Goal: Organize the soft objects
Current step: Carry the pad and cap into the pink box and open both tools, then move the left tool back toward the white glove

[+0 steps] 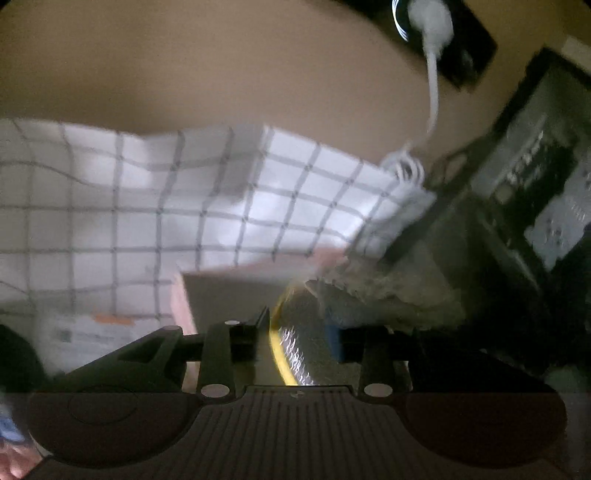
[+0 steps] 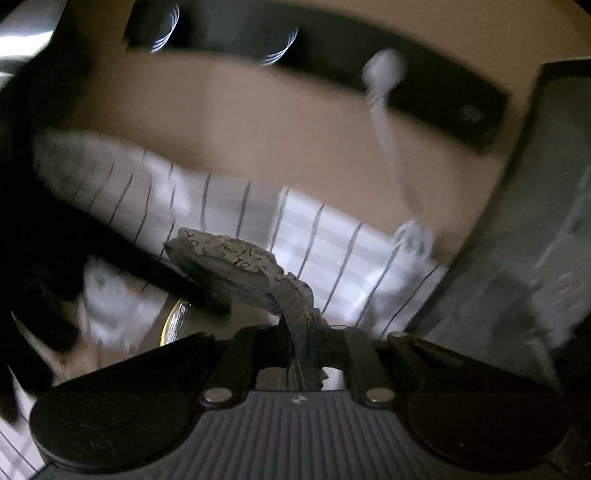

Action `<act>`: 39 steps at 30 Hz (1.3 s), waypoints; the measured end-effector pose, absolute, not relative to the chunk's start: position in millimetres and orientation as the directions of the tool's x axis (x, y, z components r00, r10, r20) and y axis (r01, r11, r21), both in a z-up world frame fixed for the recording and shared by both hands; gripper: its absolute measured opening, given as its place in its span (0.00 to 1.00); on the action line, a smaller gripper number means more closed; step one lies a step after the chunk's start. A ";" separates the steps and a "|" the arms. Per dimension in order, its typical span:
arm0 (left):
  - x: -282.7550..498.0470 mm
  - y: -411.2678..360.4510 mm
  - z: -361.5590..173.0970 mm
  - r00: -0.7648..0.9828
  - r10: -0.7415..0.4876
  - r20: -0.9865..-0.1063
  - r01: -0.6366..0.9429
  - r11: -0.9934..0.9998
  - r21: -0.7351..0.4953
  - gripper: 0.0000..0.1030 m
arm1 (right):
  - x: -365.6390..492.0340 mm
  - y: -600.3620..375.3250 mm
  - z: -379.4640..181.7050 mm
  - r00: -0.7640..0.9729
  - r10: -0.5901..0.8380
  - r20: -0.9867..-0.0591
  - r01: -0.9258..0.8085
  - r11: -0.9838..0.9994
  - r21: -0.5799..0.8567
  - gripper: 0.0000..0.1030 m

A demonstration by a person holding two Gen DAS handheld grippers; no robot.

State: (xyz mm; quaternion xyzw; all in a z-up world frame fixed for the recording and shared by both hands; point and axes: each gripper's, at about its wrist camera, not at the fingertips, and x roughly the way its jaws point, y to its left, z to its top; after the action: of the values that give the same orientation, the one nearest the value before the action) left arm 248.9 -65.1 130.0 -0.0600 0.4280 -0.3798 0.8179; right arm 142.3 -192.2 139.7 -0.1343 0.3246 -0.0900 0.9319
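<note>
In the right wrist view my right gripper (image 2: pixel 303 345) is shut on a grey patterned cloth (image 2: pixel 236 264), which sticks up and to the left out of the jaws. In the left wrist view my left gripper (image 1: pixel 298 338) is open, its fingers (image 1: pixel 255 334) standing apart. A grey lacy cloth (image 1: pixel 373 291) lies just beyond the right finger and touches neither pad. In the gap shows a round shiny thing with a yellow rim (image 1: pixel 282 354). It lies lower down, inside a pink-edged box (image 1: pixel 183 295). The picture is blurred.
A white sheet with a grey check (image 1: pixel 184 206) covers the surface behind the box. A black power strip (image 2: pixel 424 92) with a white plug and cable (image 1: pixel 432 22) hangs on the tan wall. Dark shelving (image 1: pixel 535 166) stands at the right. A labelled white packet (image 1: pixel 85 336) lies at the left.
</note>
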 end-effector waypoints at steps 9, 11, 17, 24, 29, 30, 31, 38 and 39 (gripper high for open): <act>242.9 -33.2 158.7 0.311 -0.769 -0.558 0.592 0.616 -0.519 0.35 | 165.1 -174.8 92.4 0.694 -0.269 -0.668 0.053 0.944 -0.325 0.09; 240.4 -29.7 163.6 0.301 -0.791 -0.533 0.603 0.591 -0.536 0.35 | 160.9 -177.5 100.0 0.701 -0.247 -0.669 0.066 0.957 -0.284 0.18; 230.5 -10.6 175.2 0.314 -0.801 -0.510 0.625 0.579 -0.524 0.35 | 119.0 -187.7 132.6 0.741 -0.199 -0.641 0.118 0.979 -0.167 0.57; 206.9 71.4 171.6 0.475 -0.727 -0.496 0.534 0.686 -0.494 0.35 | 66.8 -192.7 147.0 0.751 -0.159 -0.641 0.190 0.982 -0.020 0.60; 186.6 173.9 154.6 0.694 -0.493 -0.525 0.340 0.867 -0.365 0.35 | 57.3 -149.0 139.0 0.742 -0.024 -0.670 0.066 0.997 0.037 0.60; 183.5 198.8 147.4 0.725 -0.431 -0.537 0.263 0.894 -0.362 0.35 | 58.3 -133.8 137.0 0.740 0.009 -0.673 0.022 0.999 0.037 0.60; 181.2 222.8 139.1 0.747 -0.377 -0.548 0.187 0.910 -0.371 0.35 | 60.4 -118.7 134.9 0.735 0.038 -0.677 -0.017 0.999 0.038 0.60; 167.3 340.0 92.3 0.726 -0.220 -0.651 -0.134 0.884 -0.448 0.35 | 108.1 4.4 119.7 0.658 0.260 -0.707 -0.288 0.954 0.082 0.60; 164.1 346.1 88.9 0.720 -0.227 -0.656 -0.126 0.887 -0.444 0.35 | 118.0 24.1 116.2 0.648 0.284 -0.707 -0.329 0.941 0.077 0.60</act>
State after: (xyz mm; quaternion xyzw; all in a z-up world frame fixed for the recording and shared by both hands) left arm 164.1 346.1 88.9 -0.2359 0.3734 -0.0282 0.8968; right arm 118.0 24.1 116.2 -0.0289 0.3843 0.1689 0.9072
